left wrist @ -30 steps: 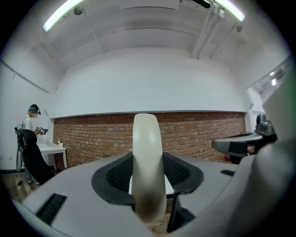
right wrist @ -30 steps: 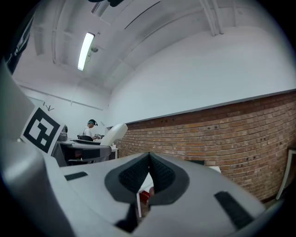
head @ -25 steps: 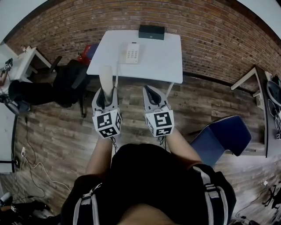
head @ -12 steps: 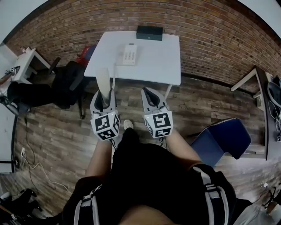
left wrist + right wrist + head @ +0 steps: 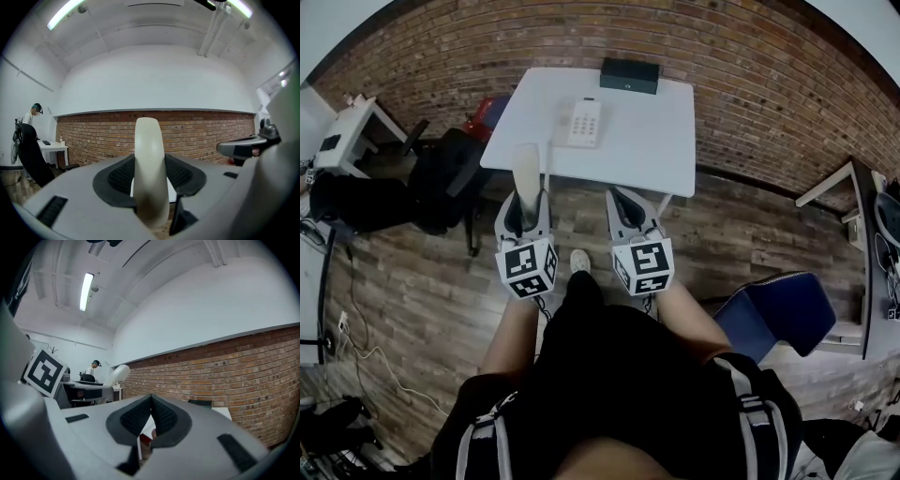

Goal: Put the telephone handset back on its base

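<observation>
The cream telephone handset (image 5: 526,171) stands upright in my left gripper (image 5: 523,208), which is shut on it; in the left gripper view the handset (image 5: 149,164) fills the gap between the dark pads (image 5: 123,176). The white telephone base (image 5: 584,122) with its keypad lies on the white table (image 5: 647,141) ahead, beyond both grippers. A thin cord (image 5: 548,164) runs from the table's front edge down toward the handset. My right gripper (image 5: 630,214) is beside the left, short of the table; its jaws (image 5: 151,416) are shut with nothing between them. Both point level toward the brick wall.
A black box (image 5: 629,75) sits at the table's far edge. A black office chair (image 5: 450,178) stands left of the table, a blue chair (image 5: 778,295) at the right, a white desk (image 5: 352,127) at far left. Cables (image 5: 366,347) lie on the wooden floor.
Both grippers have moved a little closer to the table, which looks slightly larger. A shoe has come into view between them. The grip on the handset is unchanged.
</observation>
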Action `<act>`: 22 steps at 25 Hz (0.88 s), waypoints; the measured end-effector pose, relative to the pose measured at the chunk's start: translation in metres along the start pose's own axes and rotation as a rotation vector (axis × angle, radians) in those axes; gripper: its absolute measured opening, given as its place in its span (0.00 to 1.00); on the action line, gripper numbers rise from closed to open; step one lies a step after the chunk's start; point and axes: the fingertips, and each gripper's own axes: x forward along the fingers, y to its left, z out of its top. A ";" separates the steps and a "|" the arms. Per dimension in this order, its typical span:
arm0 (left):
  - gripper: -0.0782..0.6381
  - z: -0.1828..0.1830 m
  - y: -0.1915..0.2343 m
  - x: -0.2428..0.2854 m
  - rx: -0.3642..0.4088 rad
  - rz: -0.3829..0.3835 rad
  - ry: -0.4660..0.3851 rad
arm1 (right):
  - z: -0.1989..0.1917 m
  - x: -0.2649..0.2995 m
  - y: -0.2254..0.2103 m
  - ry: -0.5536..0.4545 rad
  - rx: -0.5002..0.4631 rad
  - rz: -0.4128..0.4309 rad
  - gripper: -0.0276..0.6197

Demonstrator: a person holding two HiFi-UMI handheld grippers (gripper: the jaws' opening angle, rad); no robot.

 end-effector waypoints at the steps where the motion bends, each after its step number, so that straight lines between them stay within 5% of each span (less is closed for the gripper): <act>1: 0.39 -0.003 0.003 0.008 0.002 -0.001 0.007 | 0.000 0.006 -0.001 -0.001 -0.014 0.001 0.04; 22: 0.39 -0.013 0.056 0.203 -0.046 -0.104 0.118 | -0.003 0.189 -0.067 0.098 0.022 -0.061 0.04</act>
